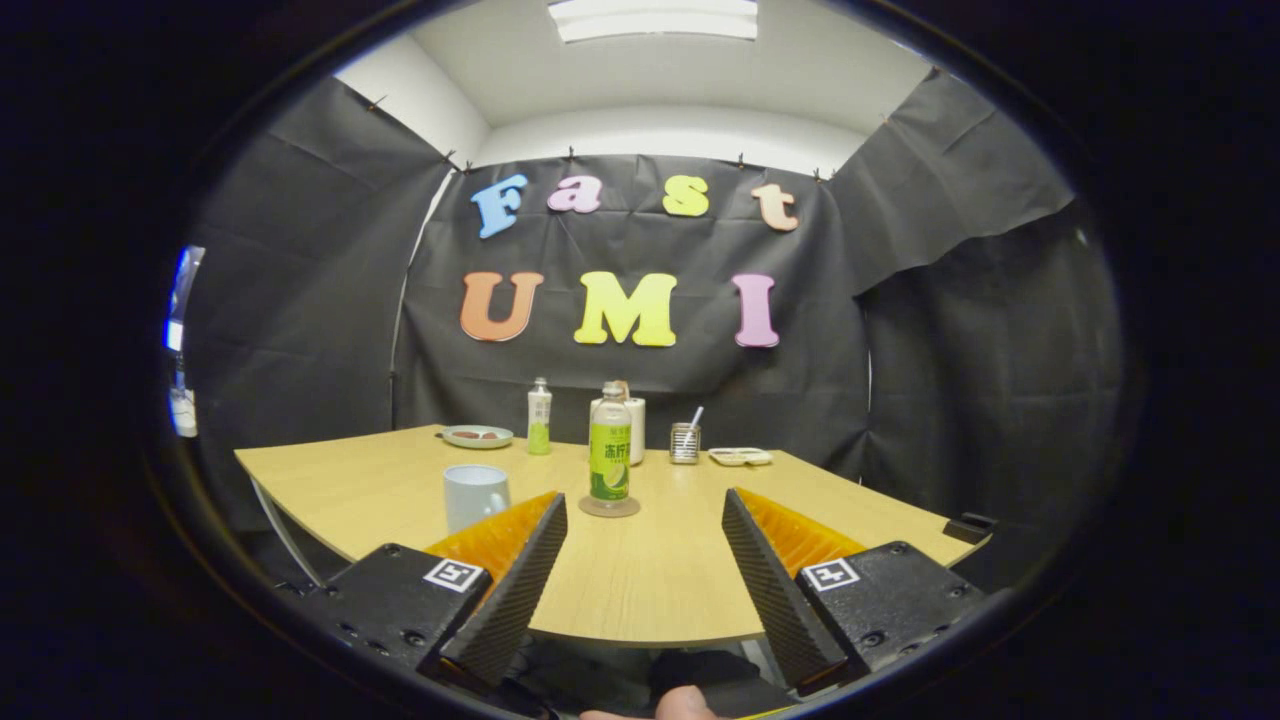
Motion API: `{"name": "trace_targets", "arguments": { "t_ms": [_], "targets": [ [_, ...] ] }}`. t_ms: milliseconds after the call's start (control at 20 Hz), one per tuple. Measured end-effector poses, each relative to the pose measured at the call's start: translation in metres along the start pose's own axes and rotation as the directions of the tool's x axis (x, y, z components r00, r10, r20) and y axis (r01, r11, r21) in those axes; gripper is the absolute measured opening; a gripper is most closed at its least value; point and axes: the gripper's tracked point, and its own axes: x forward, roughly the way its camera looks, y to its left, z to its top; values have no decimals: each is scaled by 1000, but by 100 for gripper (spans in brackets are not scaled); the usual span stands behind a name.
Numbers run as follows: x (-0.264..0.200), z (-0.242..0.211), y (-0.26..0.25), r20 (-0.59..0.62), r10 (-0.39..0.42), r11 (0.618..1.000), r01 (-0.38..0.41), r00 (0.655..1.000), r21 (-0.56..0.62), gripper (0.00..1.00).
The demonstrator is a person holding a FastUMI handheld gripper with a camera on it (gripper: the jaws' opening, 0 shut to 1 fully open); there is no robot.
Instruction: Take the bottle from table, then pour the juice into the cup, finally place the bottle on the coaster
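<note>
Gripper view looks over the tongs (645,520), and their 2 ribbed fingers (520,590) stand wide apart with nothing between them. Bare wood of the worktop (640,590) shows in the gap.

Just ahead of the fingers, a little toward the left one, the bottle (609,443) stands upright. It has a green label and a white cap, and it sits on the round coaster (609,507). The tongs do not touch it.

Left of the bottle, close by, is the cup (474,494). It is pale and its lower part hides behind the tip of the left finger.

Behind the bottle stands a white jug (634,428), partly hidden by it. Left of the bottle and farther back are a second small bottle (539,416) and then a plate (477,436) with something dark on it. Right of the bottle and farther back are a small glass jar (685,442) with a stick in it, and a flat tray (741,457).

A fingertip (685,704) shows below the tongs.
</note>
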Motion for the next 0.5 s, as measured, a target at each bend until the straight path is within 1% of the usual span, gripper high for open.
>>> {"name": "trace_targets", "arguments": {
  "t_ms": [500],
  "targets": [
    [1,5,4,6,6,1000,-6,1000,-13,100]
  ]
}}
